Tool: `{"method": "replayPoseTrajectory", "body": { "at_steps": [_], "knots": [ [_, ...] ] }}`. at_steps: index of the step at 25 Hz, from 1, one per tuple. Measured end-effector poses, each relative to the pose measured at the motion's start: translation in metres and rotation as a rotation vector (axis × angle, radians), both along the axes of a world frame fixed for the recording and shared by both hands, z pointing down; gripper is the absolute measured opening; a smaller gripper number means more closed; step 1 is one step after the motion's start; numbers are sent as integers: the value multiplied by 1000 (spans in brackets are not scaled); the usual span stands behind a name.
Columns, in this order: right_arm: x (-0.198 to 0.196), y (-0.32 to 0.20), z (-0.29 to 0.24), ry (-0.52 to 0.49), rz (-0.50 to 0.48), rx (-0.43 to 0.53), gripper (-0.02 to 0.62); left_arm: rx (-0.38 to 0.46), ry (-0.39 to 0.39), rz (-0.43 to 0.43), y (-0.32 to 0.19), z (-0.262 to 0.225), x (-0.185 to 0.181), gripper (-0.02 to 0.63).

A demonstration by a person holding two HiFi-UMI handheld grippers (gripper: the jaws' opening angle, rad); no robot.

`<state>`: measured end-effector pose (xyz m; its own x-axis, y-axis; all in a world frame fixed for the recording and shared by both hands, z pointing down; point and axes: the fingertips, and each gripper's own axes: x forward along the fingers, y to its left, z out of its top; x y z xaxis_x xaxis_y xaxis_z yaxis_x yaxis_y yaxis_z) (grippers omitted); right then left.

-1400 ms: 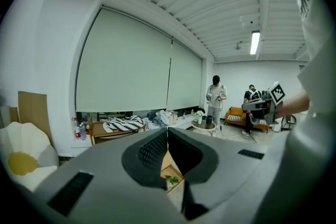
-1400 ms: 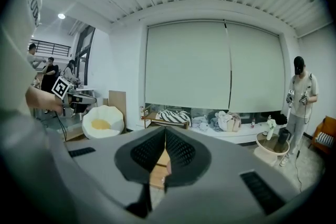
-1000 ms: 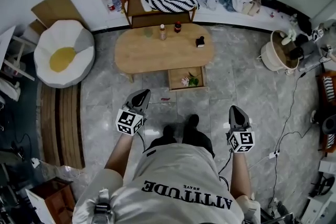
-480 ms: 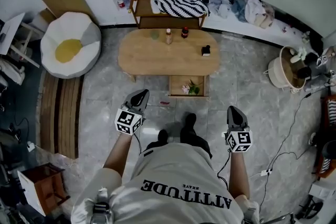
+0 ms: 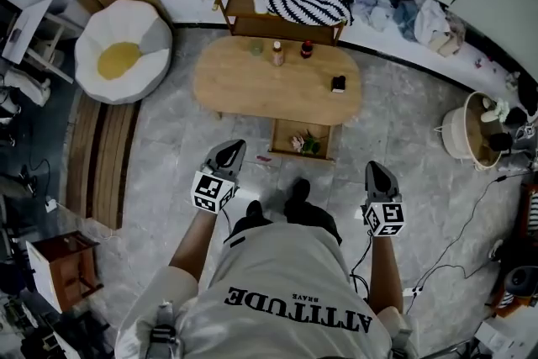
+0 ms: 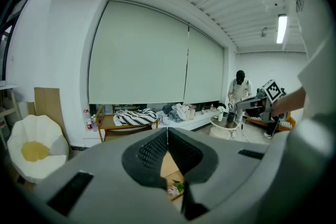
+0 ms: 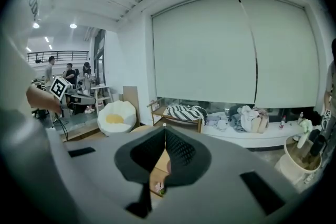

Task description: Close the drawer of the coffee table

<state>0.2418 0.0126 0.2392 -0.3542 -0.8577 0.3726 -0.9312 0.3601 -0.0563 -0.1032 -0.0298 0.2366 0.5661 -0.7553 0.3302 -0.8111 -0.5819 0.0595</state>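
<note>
Mid-floor, the counter (image 5: 252, 92); from its near side, right of middle, the drawer (image 5: 284, 130) pulled out, flowers (image 5: 304, 144) inside. On the counter's far edge, two bottles (image 5: 277, 53) side by side; toward its right end, a small box (image 5: 338, 84). Behind, a shelf (image 5: 277, 28) bearing a cloth (image 5: 307, 2); left, a beanbag (image 5: 122, 59); right, well apart, a basket (image 5: 452, 134).

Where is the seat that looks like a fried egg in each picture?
Head view: the fried-egg beanbag seat is at the upper left, left of the coffee table.
Left gripper view: the seat is low at the left edge.
Right gripper view: the seat is left of centre.
Shared landmark: the striped blanket shows in all three.
</note>
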Motion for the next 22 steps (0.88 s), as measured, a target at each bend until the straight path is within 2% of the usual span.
{"method": "replayPoseTrajectory", "body": {
  "at_steps": [5,11,18,22],
  "knots": [
    [16,-28,28,-16,-54,-55,20,-37,-24,-49,-15,20,30,21],
    [20,-51,61,-37,-113,-114,20,-84,-64,-63,-23,40,54,21],
    [11,-59,89,-77,-142,-158,20,-155,-80,-51,-28,61,57,21],
    [5,-55,109,-69,-115,-201,20,-176,-78,-29,-33,78,53,21]
  ]
}}
